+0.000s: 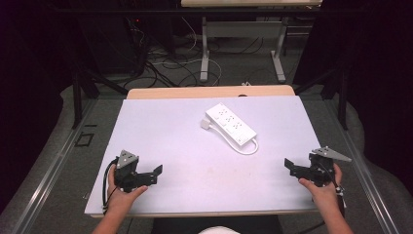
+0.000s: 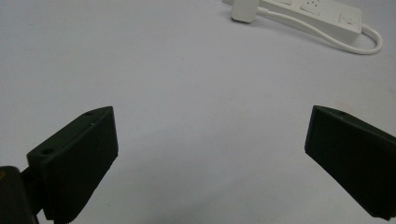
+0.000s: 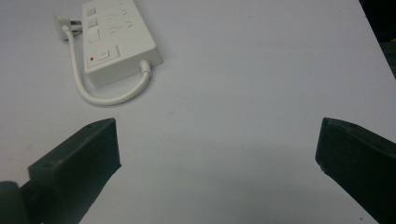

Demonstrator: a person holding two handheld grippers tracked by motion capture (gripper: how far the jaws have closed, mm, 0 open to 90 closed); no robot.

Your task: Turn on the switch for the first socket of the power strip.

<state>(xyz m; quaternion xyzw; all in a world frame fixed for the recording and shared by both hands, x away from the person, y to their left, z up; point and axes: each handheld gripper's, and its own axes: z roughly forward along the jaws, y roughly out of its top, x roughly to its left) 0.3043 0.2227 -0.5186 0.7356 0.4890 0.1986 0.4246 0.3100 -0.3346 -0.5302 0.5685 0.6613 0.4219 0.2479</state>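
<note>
Two claws, left claw (image 1: 157,171) and right claw (image 1: 289,165), wide open, empty, well apart from white power strip (image 1: 230,124) mid-surface (image 1: 160,122); likely rigid, light, slippery plastic, best gripped across narrow sides, not limp cord (image 3: 100,95).

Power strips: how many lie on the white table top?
1. A white rectangular plastic power strip lies diagonally at the centre-far part of the white table top, its short looped white cable and plug beside it.
</note>
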